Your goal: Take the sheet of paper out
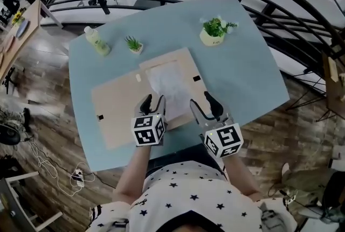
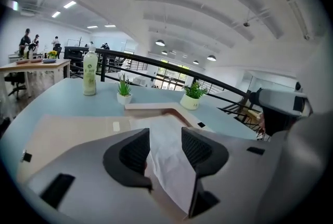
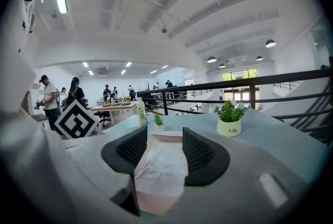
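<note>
One sheet of paper (image 1: 168, 85), white and creased, lies on a tan cardboard panel (image 1: 116, 104) in the middle of the pale blue bench (image 1: 248, 75). Its long axis runs away from me, the far end towards the plants and the near end at my fingers. The far end sits inside a raised tan border; whether it is tucked under that border I cannot tell. My left gripper (image 1: 152, 103) has its fingers (image 2: 134, 151) spread, and the near end of the sheet comes up between them without being pinched. My right gripper (image 1: 206, 104) is also unclenched and grasps nothing; in its own view the sheet shows below the gap, and the head view puts it just beside the sheet's right edge. As I judge it, the step in hand is to get hold of the near end. To do that well I would close the left fingers on paper alone, not on the panel, then draw back along the long axis, low and flat, so the creased sheet slides and does not tear. The right fingers could press the panel down to stop it following. Farther out stand a potted plant (image 1: 215, 30), a smaller plant (image 1: 133, 44) and a bottle (image 1: 97, 41), all well apart from the sheet.
</note>
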